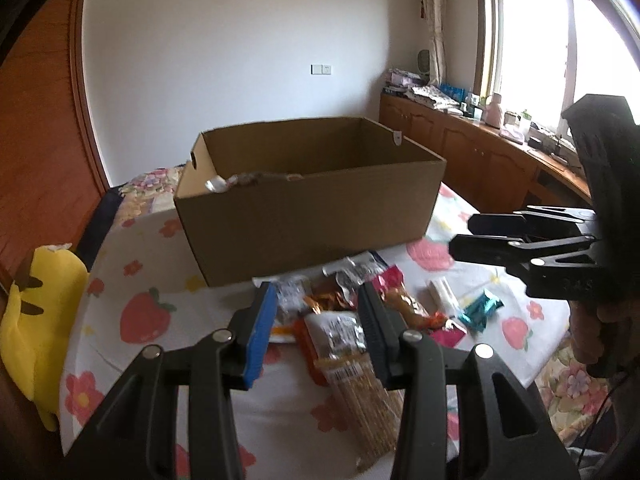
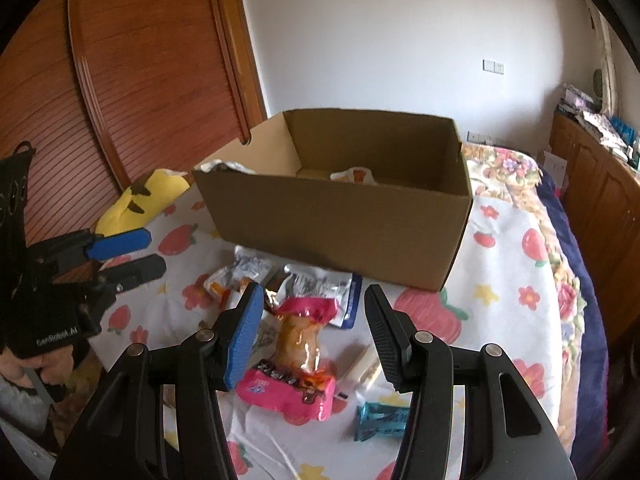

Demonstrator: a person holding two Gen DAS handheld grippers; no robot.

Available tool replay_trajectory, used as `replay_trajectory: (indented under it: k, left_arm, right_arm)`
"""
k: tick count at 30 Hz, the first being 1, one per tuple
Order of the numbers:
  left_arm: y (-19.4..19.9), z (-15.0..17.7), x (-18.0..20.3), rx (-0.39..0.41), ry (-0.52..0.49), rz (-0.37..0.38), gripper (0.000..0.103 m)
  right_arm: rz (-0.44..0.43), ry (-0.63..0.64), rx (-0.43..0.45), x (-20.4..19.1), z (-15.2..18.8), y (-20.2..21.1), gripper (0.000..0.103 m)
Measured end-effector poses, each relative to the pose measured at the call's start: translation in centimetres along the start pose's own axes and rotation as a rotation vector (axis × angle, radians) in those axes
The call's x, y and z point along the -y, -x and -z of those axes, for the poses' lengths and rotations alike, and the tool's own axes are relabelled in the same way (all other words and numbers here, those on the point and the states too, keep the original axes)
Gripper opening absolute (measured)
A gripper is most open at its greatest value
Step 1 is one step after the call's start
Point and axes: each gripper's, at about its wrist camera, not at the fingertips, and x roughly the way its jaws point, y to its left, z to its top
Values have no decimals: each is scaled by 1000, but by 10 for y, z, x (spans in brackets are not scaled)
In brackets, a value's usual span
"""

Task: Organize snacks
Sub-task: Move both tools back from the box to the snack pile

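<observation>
Several snack packets lie in a loose pile on the flowered bedspread (image 1: 132, 280) in front of an open cardboard box (image 1: 304, 232). My left gripper (image 1: 316, 300) is open and hovers over the pile, with a clear packet of biscuit sticks (image 1: 360, 396) below its fingers and not touched. My right gripper (image 2: 314, 300) is also open, above a pink packet (image 2: 300, 360). A teal packet (image 2: 380, 420) lies to the pink packet's right. Each gripper shows in the other's view: right gripper (image 1: 460, 236), left gripper (image 2: 154, 252). The cardboard box (image 2: 340, 232) holds a few packets.
A yellow plush toy (image 1: 36, 320) lies at the bed's left edge beside a wooden louvred door (image 2: 140, 80). Wooden cabinets (image 1: 480, 152) with clutter run along the right under a window. A dark blanket edge (image 2: 580, 280) borders the bed's right side.
</observation>
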Motion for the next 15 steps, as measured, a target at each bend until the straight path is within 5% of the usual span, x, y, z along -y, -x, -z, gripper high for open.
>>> replay_trajectory:
  k: [15]
  left_arm:
    - [-16,44,0,-94,70,34,42]
  right_arm:
    - [-47,-23,-106,-8,27,-57,52]
